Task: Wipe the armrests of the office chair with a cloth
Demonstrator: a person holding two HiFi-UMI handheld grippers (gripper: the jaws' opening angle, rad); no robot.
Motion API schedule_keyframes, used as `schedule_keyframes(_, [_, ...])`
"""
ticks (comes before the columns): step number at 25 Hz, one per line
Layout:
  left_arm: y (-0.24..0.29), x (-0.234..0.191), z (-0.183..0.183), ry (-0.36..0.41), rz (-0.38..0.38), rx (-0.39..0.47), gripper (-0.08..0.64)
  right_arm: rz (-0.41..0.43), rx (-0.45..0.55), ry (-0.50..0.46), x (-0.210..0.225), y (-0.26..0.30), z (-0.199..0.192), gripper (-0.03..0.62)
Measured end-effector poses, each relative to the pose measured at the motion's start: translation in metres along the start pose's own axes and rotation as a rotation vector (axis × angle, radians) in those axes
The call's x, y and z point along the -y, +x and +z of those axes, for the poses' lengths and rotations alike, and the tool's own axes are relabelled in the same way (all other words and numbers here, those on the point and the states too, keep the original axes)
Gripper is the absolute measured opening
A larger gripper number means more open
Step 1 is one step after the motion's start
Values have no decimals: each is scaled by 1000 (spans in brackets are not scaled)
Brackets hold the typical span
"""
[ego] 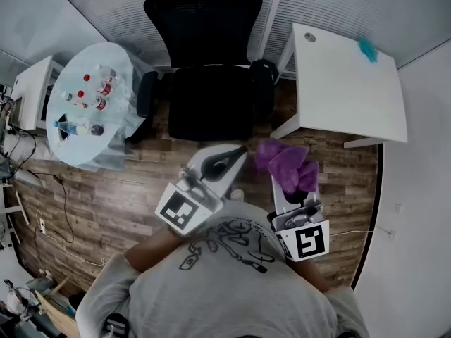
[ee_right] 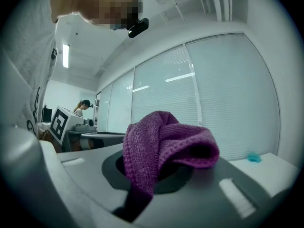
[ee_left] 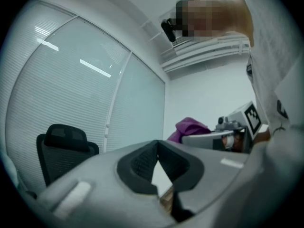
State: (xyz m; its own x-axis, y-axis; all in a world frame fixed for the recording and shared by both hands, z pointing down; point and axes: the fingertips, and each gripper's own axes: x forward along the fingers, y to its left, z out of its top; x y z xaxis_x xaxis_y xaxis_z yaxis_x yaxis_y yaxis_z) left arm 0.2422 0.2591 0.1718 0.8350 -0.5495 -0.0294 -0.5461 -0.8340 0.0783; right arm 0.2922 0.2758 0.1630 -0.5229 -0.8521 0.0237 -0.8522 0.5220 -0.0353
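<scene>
A black office chair (ego: 206,69) stands ahead of me, its left armrest (ego: 146,93) and right armrest (ego: 263,73) both bare. My right gripper (ego: 290,169) is shut on a bunched purple cloth (ego: 285,163), held well short of the chair, near its right front. That cloth (ee_right: 159,148) droops over the jaws in the right gripper view. My left gripper (ego: 235,154) is shut with nothing in it, pointing toward the seat's front edge. The left gripper view shows the chair's headrest (ee_left: 64,148) and the purple cloth (ee_left: 190,127) to the side.
A white desk (ego: 349,83) with a small teal object (ego: 367,48) stands right of the chair. A round glass table (ego: 95,104) carrying several bottles sits at the left. Cables (ego: 53,203) trail over the wooden floor at the left.
</scene>
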Motion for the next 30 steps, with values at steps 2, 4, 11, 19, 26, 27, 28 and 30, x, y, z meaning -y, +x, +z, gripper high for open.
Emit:
schedule_keyframes(2, [7, -19, -1, 3, -7, -2, 0, -1, -5, 1, 7, 20, -3, 35])
schedule_keyframes(4, [13, -38, -1, 5, -15, -6, 0, -4, -11, 2, 13, 41, -5, 35])
schedule_keyframes(11, [40, -108, 6, 1, -41, -8, 0, -20, -13, -14, 36, 113, 4, 35])
schedule_keyframes(19, [55, -173, 9, -36, -62, 3, 0, -35, -47, -25, 48, 181, -5, 35])
schedule_keyframes(26, [64, -213, 6, -49, -67, -7, 0, -37, -63, -39, 52, 218, -4, 35])
schedule_keyframes(27, [66, -216, 6, -49, -68, -7, 0, -33, -69, -45, 53, 222, -5, 35])
schedule_keyframes(28, [68, -220, 7, -50, -67, -6, 0, -33, -71, -45, 56, 225, -4, 35])
schedule_keyframes(30, [71, -227, 6, -56, -61, -8, 0, -43, -65, -31, 61, 233, -3, 35])
